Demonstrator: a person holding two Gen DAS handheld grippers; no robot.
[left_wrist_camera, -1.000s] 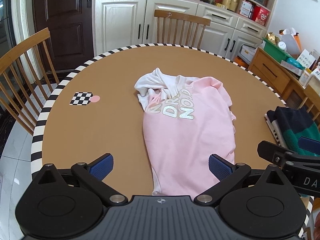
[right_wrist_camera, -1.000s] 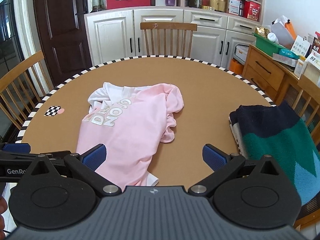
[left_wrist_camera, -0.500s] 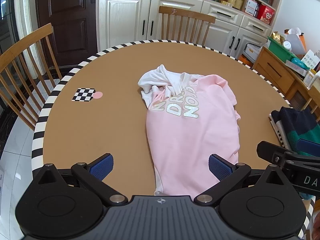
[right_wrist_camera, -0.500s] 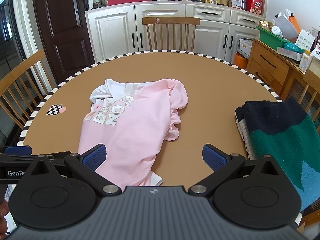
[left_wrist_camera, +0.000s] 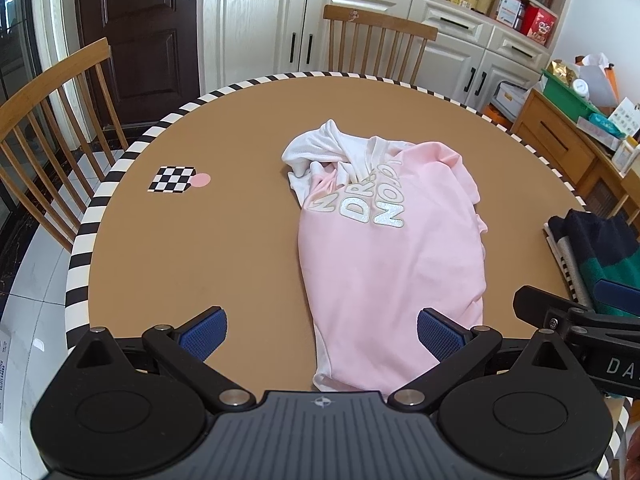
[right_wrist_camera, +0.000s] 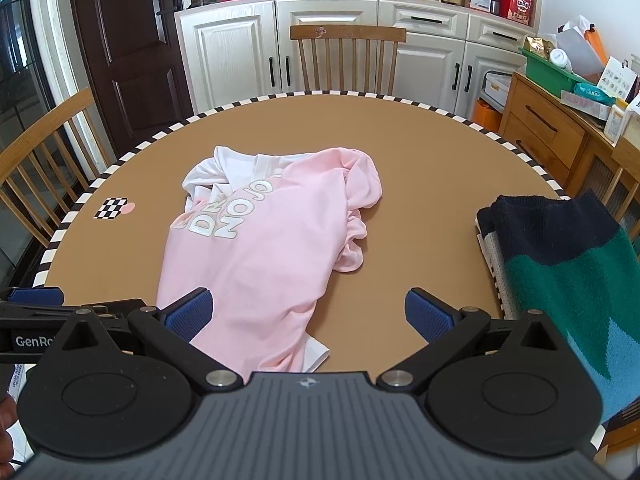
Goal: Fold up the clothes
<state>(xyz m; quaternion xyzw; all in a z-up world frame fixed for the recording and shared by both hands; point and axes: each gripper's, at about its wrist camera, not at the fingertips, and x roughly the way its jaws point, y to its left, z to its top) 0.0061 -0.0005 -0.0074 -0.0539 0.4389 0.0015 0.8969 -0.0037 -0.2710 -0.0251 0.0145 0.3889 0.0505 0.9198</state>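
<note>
A crumpled pink and white shirt (left_wrist_camera: 392, 248) with silver letters lies unfolded on the round brown table (left_wrist_camera: 192, 248); it also shows in the right wrist view (right_wrist_camera: 264, 236). My left gripper (left_wrist_camera: 322, 332) is open and empty above the table's near edge, its right pad beside the shirt's hem. My right gripper (right_wrist_camera: 308, 316) is open and empty, held over the shirt's near hem. A folded navy, green and blue knit (right_wrist_camera: 560, 276) lies at the table's right edge; it also shows in the left wrist view (left_wrist_camera: 596, 248).
A checkered marker with a pink dot (left_wrist_camera: 176, 179) sits on the table's left. Wooden chairs stand at the far side (left_wrist_camera: 376, 40) and the left (left_wrist_camera: 48, 120). White cabinets (right_wrist_camera: 320, 40) and a wooden drawer unit (right_wrist_camera: 540, 128) lie beyond.
Both grippers have risen and tilted slightly, so the table sits lower in view. The shirt and knit have not moved. Both grippers stay open.
</note>
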